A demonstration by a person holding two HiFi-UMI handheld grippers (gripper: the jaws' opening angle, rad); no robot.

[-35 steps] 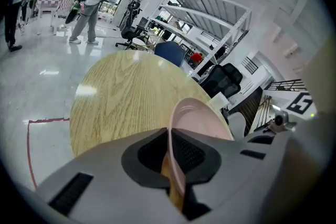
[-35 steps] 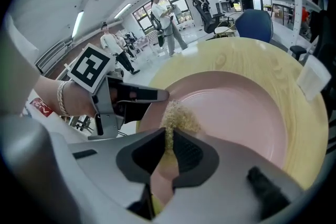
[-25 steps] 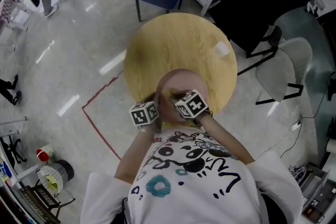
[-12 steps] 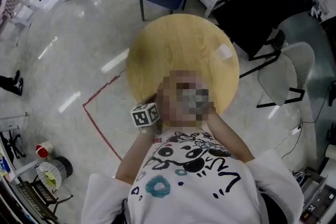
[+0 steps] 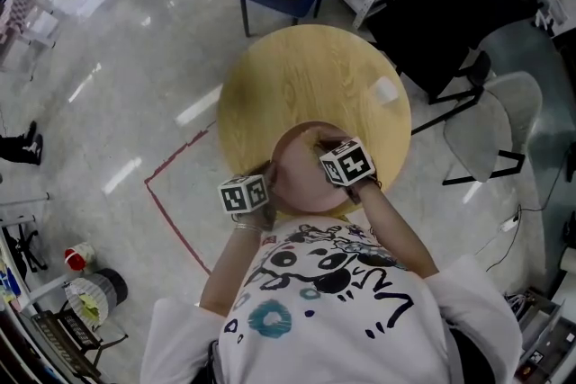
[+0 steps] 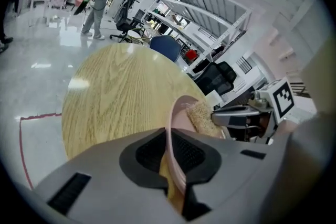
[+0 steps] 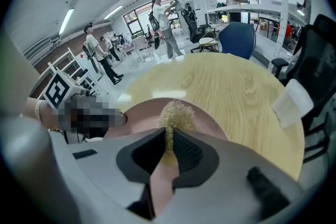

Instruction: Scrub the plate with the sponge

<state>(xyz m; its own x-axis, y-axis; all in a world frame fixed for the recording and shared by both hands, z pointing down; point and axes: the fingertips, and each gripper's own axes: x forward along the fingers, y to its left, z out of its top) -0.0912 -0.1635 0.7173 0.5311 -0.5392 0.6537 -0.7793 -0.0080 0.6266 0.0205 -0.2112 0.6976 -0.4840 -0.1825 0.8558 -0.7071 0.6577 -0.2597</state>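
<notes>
Over the round wooden table [image 5: 297, 67], scrubbing looks under way: left tongs [image 6: 172, 165] clamp the rim of the pink plate [image 6: 181, 113], right tongs [image 7: 169, 147] pinch the sponge [image 7: 177, 112] against its face, so next probably comes a firm sweep across.

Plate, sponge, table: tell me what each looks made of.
Plate: smooth, matte pink with a thin rim, probably plastic, possibly ceramic.
Sponge: coarse, fuzzy tan fibres, like a loofah or scouring pad.
Table: pale wood grain with a soft sheen, wood or laminate.

left gripper [image 6: 176, 165] clamped, right gripper [image 7: 169, 149] clamped
</notes>
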